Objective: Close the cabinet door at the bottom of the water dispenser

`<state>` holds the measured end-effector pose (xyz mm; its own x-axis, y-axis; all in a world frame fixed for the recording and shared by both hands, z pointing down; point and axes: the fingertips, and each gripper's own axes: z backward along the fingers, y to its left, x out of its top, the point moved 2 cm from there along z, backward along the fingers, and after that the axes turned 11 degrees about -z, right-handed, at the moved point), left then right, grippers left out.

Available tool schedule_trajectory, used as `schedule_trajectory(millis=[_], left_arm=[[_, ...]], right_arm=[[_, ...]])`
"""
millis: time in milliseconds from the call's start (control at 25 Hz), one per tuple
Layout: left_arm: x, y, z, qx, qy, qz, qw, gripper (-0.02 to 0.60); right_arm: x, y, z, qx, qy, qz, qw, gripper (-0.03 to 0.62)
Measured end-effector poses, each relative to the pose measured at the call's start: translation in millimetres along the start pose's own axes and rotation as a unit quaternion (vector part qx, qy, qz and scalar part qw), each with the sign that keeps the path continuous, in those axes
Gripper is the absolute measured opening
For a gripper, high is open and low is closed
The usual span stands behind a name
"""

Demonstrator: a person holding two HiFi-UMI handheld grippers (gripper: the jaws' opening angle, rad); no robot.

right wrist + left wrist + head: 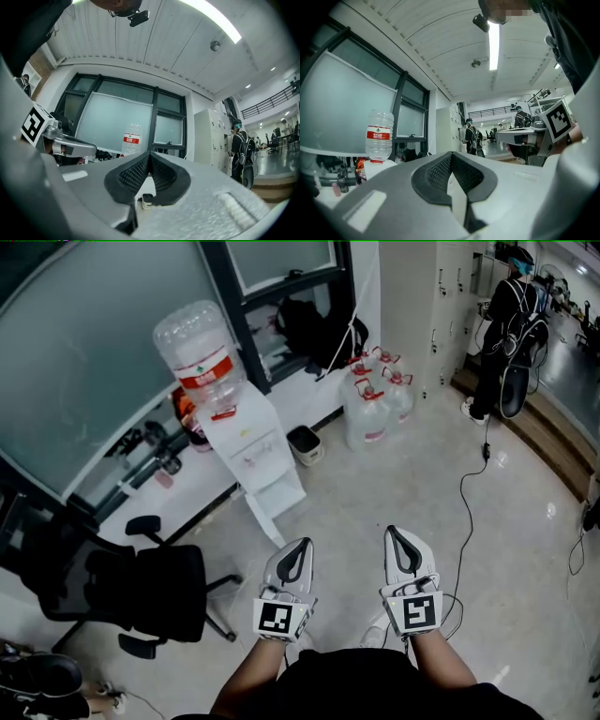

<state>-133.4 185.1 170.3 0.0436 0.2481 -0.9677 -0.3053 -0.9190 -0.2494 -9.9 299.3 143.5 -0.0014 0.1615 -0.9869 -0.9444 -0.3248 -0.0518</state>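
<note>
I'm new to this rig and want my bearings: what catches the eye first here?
The white water dispenser, a big bottle on top, stands by the glass wall at upper left, its bottom cabinet door swung open. The left tool and right tool hover shut and empty at bottom centre, short of it.

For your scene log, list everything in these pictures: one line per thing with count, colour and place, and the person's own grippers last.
water dispenser: one, white, by the glass wall
cabinet door: one, white, dispenser's foot, open
bottle: one, clear, red label, atop dispenser
spare jugs: several, clear, floor right of dispenser
bin: one, white, dark top, between dispenser and jugs
office chair: one, black, left
standing person: one, dark clothes, far right
left gripper: one, white, shut, empty
right gripper: one, white, shut, empty
</note>
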Motion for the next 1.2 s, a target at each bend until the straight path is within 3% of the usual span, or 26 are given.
schedule_trajectory(millis=[440, 680, 920, 1200], left_arm=[[-7, -37, -22, 0.034, 0.016, 0.003, 0.9993, 0.020], [-10, -45, -35, 0.034, 0.012, 0.006, 0.9993, 0.020], [-28, -21, -56, 0.038, 0.017, 0.026, 0.9988, 0.020], [-44, 39, -91, 0.045, 0.020, 0.026, 0.9984, 0.020]], right_arm=[[-14, -46, 26, 0.043, 0.036, 0.009, 0.998, 0.005], [-21, -62, 19, 0.036, 0.038, -0.020, 0.998, 0.005], [-31, -65, -19, 0.048, 0.040, 0.001, 0.998, 0.005], [-47, -47, -99, 0.075, 0.051, 0.004, 0.996, 0.005]])
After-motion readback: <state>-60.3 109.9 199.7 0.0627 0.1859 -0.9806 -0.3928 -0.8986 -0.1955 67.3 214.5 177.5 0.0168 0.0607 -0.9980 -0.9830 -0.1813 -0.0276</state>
